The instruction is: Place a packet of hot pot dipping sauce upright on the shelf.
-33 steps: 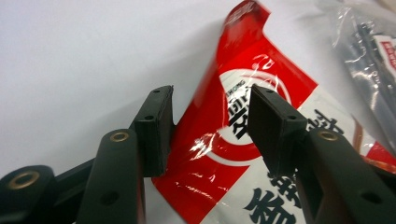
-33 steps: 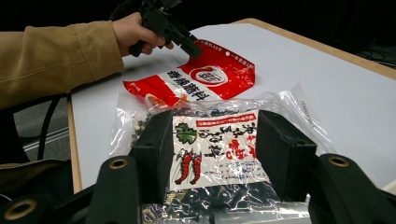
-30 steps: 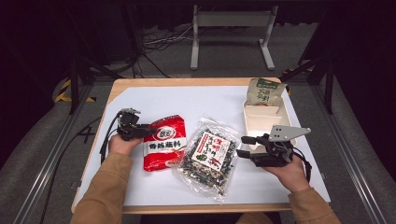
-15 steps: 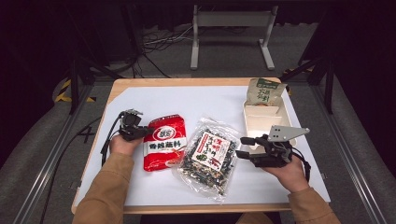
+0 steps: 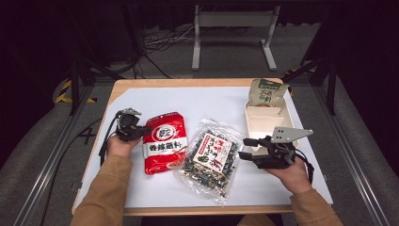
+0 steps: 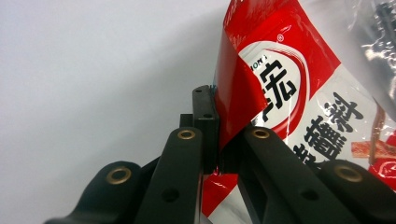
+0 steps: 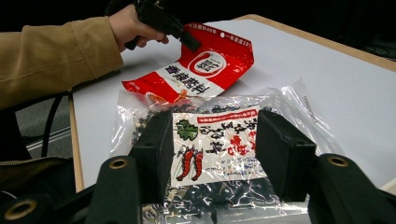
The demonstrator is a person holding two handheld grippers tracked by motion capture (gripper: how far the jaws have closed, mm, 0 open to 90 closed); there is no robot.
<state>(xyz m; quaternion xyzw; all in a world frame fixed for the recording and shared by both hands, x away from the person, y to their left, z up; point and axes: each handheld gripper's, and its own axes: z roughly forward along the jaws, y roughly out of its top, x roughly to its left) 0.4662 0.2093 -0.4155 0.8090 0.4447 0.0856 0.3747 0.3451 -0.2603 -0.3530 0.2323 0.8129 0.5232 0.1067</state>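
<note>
Your left gripper (image 6: 217,140), jaws just closed, pinches the red snack bag (image 5: 163,147) near the table's (image 5: 155,197) left edge; lift slowly, keeping the thin edge clamped. Your right gripper (image 5: 245,148) waits spread.

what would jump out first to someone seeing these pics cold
The red snack bag left of centre on the white table, its edge pinched in the left claw, whose jaws have just been closing. Beside it lies a clear bag of dark mix, with the right claw open and aimed at it. A green-topped pouch stands at the far right, behind a cream tray.
</note>
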